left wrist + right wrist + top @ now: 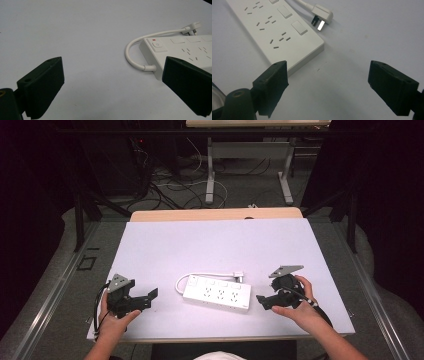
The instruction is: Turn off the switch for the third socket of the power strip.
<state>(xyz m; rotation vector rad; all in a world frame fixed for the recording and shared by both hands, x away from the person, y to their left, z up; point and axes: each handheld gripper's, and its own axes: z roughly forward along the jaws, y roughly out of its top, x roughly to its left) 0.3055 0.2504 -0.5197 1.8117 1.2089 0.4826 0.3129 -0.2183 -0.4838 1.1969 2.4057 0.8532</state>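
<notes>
A white power strip (216,294) lies flat near the front middle of the white table, its short white cord (200,275) looping behind it to a plug (238,275). My left gripper (150,299) rests to its left, jaws wide apart with nothing between them; in the left gripper view the power strip (180,47) with its switch and cord (132,53) lies just past the right jaw. My right gripper (261,301) sits to the strip's right, open and empty; in the right gripper view the power strip (279,32) end and plug (322,15) lie ahead of its left jaw.
The white tabletop (215,242) has bare room behind and beside the strip. Its front edge runs just under both hands. Beyond the far edge stand a table frame (210,170) and loose cables on the floor.
</notes>
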